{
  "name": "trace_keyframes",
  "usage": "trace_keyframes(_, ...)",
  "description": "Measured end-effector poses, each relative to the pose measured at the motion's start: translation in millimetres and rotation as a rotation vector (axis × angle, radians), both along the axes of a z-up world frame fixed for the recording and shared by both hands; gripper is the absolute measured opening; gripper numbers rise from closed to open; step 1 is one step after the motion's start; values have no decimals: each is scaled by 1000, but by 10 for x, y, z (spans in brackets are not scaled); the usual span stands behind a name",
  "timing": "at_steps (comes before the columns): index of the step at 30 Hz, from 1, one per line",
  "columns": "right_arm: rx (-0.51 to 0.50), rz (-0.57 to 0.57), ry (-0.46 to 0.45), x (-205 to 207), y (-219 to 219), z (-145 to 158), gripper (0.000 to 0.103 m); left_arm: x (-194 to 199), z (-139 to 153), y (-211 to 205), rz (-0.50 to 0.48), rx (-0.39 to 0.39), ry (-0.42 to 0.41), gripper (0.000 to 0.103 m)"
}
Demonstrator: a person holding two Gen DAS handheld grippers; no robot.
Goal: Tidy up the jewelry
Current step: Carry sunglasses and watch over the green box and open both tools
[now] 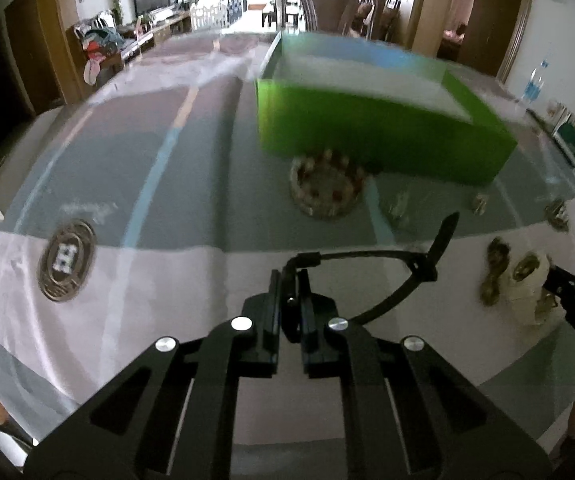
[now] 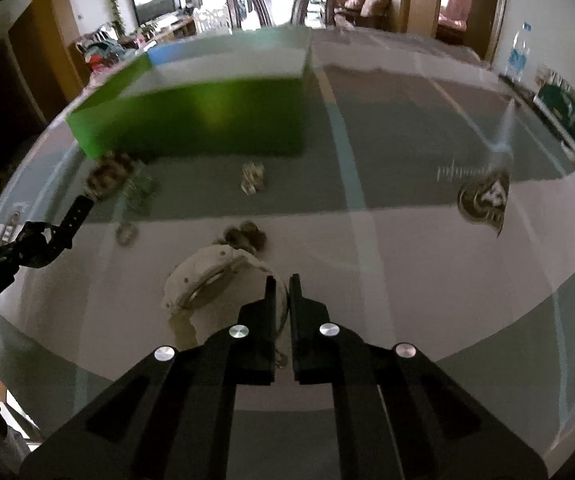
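Left gripper point(image 1: 290, 280) has its jaws closed narrow on a black strap point(image 1: 371, 257), which looks like a watch band. The strap loops out to the right of the fingertips, its free end sticking up. Right gripper point(image 2: 283, 286) also stands nearly closed, jaws pinched at the edge of a white round piece point(image 2: 207, 276) with a metal ring on it. The piece lies just ahead-left of the tips, and whether the pads truly press on it cannot be told.

Green box point(image 1: 383, 136) sits open ahead and to the right of the left gripper, on the table point(image 1: 167, 280), which is covered in a grey and white cloth. From the right wrist view the box is ahead-left. A beaded bracelet point(image 1: 327, 188) lies just ahead of the left gripper, touching or right up against the box's near wall. Gold earrings point(image 1: 495, 270) lie far right of the left tips, beside the white piece. A small brown cluster point(image 2: 247, 236) sits just beyond the white piece. A small sparkly item point(image 2: 253, 178) rests further ahead of the right gripper, near the box. All views are blurred.
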State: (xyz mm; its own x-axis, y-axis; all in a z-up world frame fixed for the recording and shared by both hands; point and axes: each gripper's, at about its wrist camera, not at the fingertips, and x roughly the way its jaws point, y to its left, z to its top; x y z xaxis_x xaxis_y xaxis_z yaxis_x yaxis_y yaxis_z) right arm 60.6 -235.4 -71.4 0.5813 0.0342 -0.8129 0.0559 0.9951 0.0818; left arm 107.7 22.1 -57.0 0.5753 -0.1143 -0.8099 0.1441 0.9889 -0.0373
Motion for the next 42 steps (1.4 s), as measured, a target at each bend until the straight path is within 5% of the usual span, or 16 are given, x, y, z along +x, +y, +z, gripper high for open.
trace_keyframes(9,6,49,-34,119,135,288,7,6,287,38,-1,7,-51,8)
trace_keyframes(18,65,35,-177,825,87,1048,8,803,843,-157,1,29,-107,8)
trace_keyframes(24,25,-5,-127,1547,76,858,8,1457,830,-365,0,30,-135,8)
trace_keyframes(30,29,-40,-39,1984,63,533,10,1876,511,-450,22,1,-63,10)
trace_keyframes(36,53,-21,-66,1884,61,532,44,1825,399,-474,-15,42,-68,46)
trace_keyframes(42,88,14,-108,1220,-59,707,44,1327,504,-217,-13,-2,-129,53)
